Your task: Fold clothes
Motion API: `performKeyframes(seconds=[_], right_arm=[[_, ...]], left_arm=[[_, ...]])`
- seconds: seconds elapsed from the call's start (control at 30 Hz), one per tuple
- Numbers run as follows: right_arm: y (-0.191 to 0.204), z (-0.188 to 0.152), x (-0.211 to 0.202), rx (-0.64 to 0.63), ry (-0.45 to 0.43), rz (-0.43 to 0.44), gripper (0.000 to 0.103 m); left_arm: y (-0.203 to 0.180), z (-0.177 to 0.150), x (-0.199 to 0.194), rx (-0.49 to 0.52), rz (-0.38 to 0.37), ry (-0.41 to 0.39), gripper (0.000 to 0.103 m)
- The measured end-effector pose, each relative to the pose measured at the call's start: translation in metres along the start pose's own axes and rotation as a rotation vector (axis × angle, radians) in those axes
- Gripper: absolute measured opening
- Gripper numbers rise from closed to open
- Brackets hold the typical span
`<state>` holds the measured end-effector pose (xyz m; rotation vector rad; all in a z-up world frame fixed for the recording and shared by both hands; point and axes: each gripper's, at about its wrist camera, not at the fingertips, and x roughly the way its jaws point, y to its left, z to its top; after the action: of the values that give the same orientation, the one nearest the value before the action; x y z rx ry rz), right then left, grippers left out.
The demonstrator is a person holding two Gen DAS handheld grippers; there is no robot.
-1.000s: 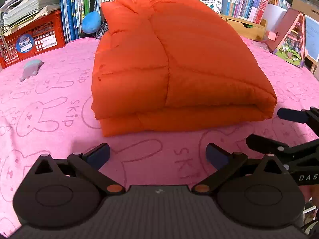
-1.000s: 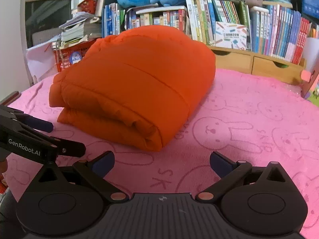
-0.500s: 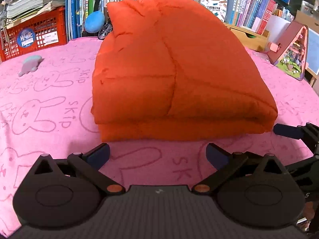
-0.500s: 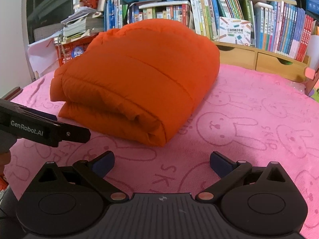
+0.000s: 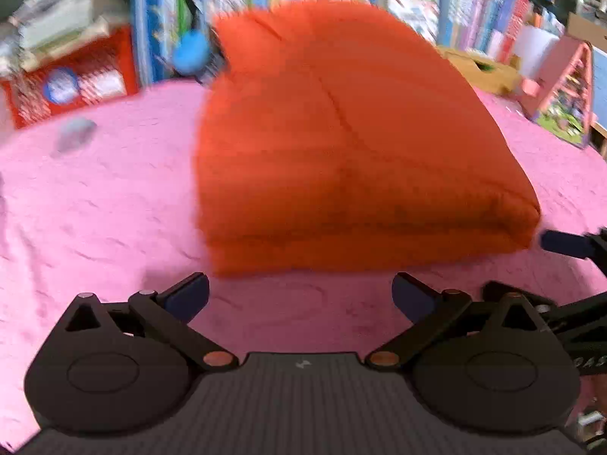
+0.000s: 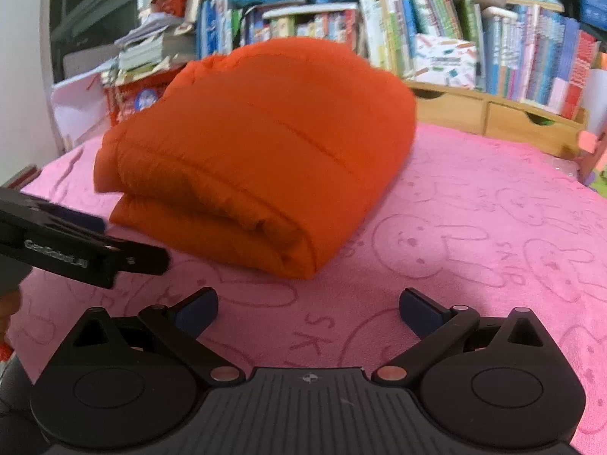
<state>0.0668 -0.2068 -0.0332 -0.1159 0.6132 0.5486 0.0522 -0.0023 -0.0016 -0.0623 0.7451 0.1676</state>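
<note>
Orange puffer jacket [image 6: 261,151] sits folded in a thick bundle on the pink bunny-print cloth [image 6: 474,235], in front of the bookshelf [image 6: 493,49]. Left gripper [image 5: 299,295] wide open and holding nothing, just short of the bundle's near edge. Right gripper [image 6: 308,311] likewise spread wide and empty, near the folded corner, not touching; left-wrist view is motion-blurred.
</note>
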Motion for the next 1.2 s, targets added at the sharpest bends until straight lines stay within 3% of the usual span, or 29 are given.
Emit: performKeyframes(seconds=[0.13,0.2,0.33,0.43,0.5,0.63,0.67,0.73,0.8,0.83,0.97,1.2], right_arm=[[-0.006,0.005,-0.006,0.044,-0.049,-0.015,0.103],[-0.004,0.012,-0.004,0.033,-0.061,-0.020,0.103],[0.004,0.025,0.001,0.002,-0.081,-0.015,0.103],[0.015,0.034,0.011,-0.027,-0.087,-0.015,0.103],[0.022,0.038,0.019,-0.047,-0.087,-0.030,0.103],[0.026,0.040,0.022,-0.102,-0.105,-0.061,0.101],[0.024,0.040,0.021,-0.113,-0.112,-0.055,0.100],[0.019,0.040,0.021,-0.122,-0.108,-0.037,0.092],[0.015,0.041,0.021,-0.125,-0.111,-0.011,0.077],[0.014,0.040,0.021,-0.125,-0.115,-0.003,0.076],[0.010,0.038,0.019,-0.116,-0.138,0.006,0.066],[0.000,0.036,0.016,-0.065,-0.156,0.040,0.064]], left_arm=[[0.012,0.006,-0.015,0.035,0.119,-0.123,0.103],[0.018,0.009,-0.017,0.024,0.152,-0.130,0.103],[0.030,0.017,-0.052,-0.066,0.013,-0.253,0.103],[0.025,0.026,-0.052,-0.017,-0.018,-0.296,0.103],[0.015,0.025,-0.046,0.094,0.029,-0.282,0.103],[-0.005,0.010,-0.044,0.435,0.008,-0.374,0.103],[-0.012,0.007,-0.039,0.523,0.033,-0.394,0.103],[-0.026,-0.002,-0.028,0.688,0.079,-0.440,0.103],[-0.041,-0.013,-0.015,0.841,0.116,-0.493,0.103],[-0.046,-0.018,-0.007,0.908,0.110,-0.492,0.103],[-0.064,-0.030,0.014,1.057,0.080,-0.439,0.097],[-0.082,-0.027,0.024,1.151,0.103,-0.505,0.089]])
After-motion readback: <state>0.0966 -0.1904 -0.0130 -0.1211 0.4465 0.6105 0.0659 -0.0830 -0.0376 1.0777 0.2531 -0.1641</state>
